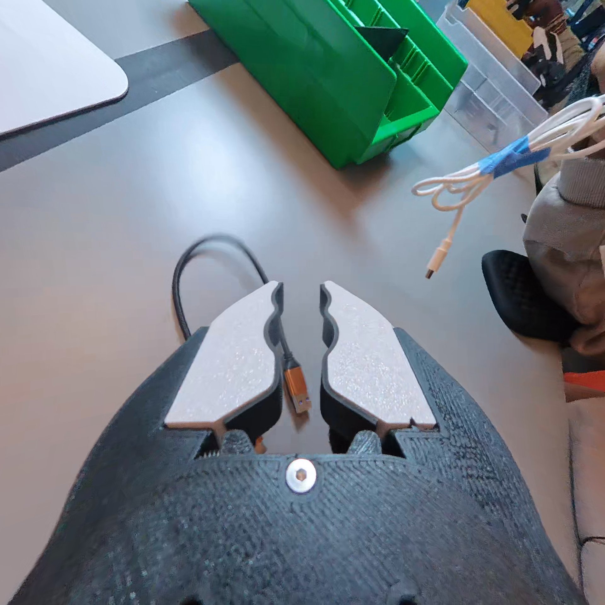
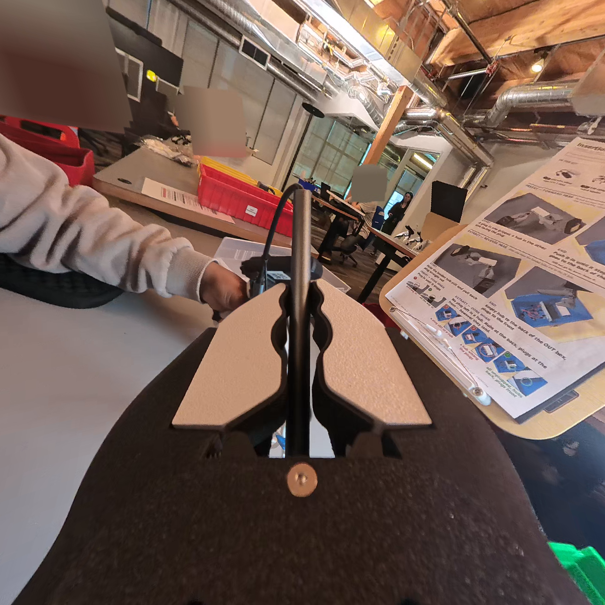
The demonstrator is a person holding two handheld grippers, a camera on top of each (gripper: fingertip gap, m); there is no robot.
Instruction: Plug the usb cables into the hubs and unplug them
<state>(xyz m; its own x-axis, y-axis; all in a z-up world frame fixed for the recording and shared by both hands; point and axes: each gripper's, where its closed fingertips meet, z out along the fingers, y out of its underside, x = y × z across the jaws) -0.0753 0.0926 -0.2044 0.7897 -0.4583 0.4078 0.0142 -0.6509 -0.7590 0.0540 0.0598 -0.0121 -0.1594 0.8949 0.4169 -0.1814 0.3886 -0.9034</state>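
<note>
Desk [image 1: 137, 209] of plain grey runs under the left gripper [image 1: 301, 288], whose fingers stand apart over a black cable [image 1: 183, 281] with an orange plug [image 1: 296, 388] lying flat between them; green bins [image 1: 327, 82] sit beyond, and a white cable [image 1: 458, 183] hangs at right. The right gripper [image 2: 299, 288] is clamped on a slim dark hub [image 2: 299, 262], tilted up toward a workshop of ducts [image 2: 523, 98] and a red bin [image 2: 235, 199], beside an instruction sheet [image 2: 491, 294].

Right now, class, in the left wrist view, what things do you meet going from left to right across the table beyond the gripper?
White mat → black cable → green bins → white cable → grey sleeve.
</note>
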